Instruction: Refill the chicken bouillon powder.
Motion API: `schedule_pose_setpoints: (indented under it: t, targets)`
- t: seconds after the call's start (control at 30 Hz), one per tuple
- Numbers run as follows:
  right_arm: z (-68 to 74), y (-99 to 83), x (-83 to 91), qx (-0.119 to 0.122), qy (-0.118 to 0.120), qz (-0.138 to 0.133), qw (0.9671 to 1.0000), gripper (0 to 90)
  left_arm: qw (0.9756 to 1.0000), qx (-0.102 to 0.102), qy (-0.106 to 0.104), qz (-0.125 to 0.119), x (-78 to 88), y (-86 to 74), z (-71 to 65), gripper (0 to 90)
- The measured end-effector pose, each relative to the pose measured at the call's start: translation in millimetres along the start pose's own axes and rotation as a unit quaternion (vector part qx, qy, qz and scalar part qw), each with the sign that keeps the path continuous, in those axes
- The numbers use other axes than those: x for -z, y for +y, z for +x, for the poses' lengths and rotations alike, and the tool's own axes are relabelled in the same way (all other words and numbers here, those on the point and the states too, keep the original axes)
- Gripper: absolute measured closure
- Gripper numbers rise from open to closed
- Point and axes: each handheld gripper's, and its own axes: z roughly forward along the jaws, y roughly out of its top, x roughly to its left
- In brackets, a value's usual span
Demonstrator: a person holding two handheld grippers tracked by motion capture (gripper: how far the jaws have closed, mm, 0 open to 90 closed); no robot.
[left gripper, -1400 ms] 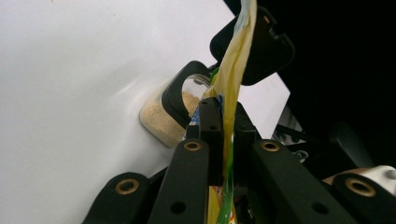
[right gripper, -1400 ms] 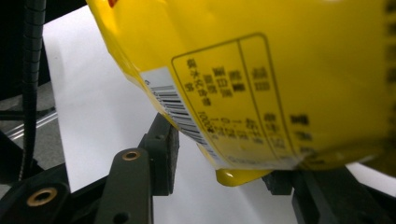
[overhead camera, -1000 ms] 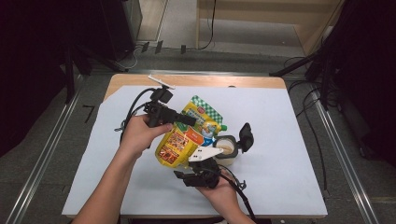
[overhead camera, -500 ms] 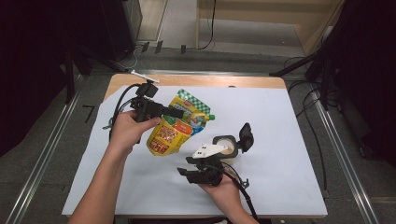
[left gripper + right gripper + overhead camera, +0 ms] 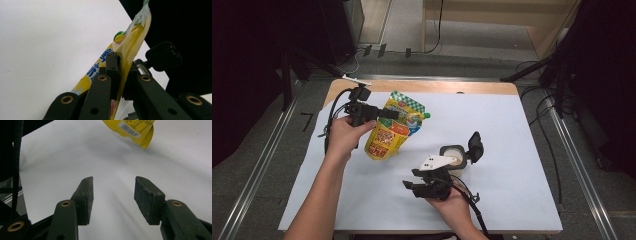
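Pouch (image 5: 393, 131), yellow with a green-checked top, hangs clamped between the jaws of the left gripper (image 5: 388, 114), which pinch it partway down its upper half; in the left gripper view the two black jaws press flat on either side of the thin pouch (image 5: 125, 52), whose green cap sits just above the pads. Below the grip the pouch droops toward the white sheet (image 5: 512, 130) covering the table, its lower end close to or resting on the sheet; which, I cannot tell. Beyond the pouch, to that gripper's far side, stands a small round container (image 5: 453, 156) with its black lid (image 5: 475, 146) tipped up.

The right gripper (image 5: 409, 186) sits near the table's front edge, just beside that container, held in the right hand (image 5: 452, 200). Its jaws stand apart with nothing between them (image 5: 113, 195); only bare white sheet lies under them, and the pouch's yellow bottom corner (image 5: 135, 130) shows well ahead of its pads.
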Motion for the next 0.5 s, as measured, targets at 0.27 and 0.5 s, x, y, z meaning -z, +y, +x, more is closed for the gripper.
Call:
schedule_pose_setpoints:
  t: [0.27, 0.5]
  targets:
    - [-2.7, -3.1, 4.1, -0.006, -0.006, 0.000, 1.0000, 51.0, 0.9998, -0.010, 0.004, -0.017, -11.5, -0.9, 10.3, 86.2]
    - [-4.8, -2.5, 6.0, -0.010, -0.008, -0.004, 0.9999, 51.0, 0.9997, -0.003, -0.005, -0.023, -8.4, -5.1, 17.0, 85.4]
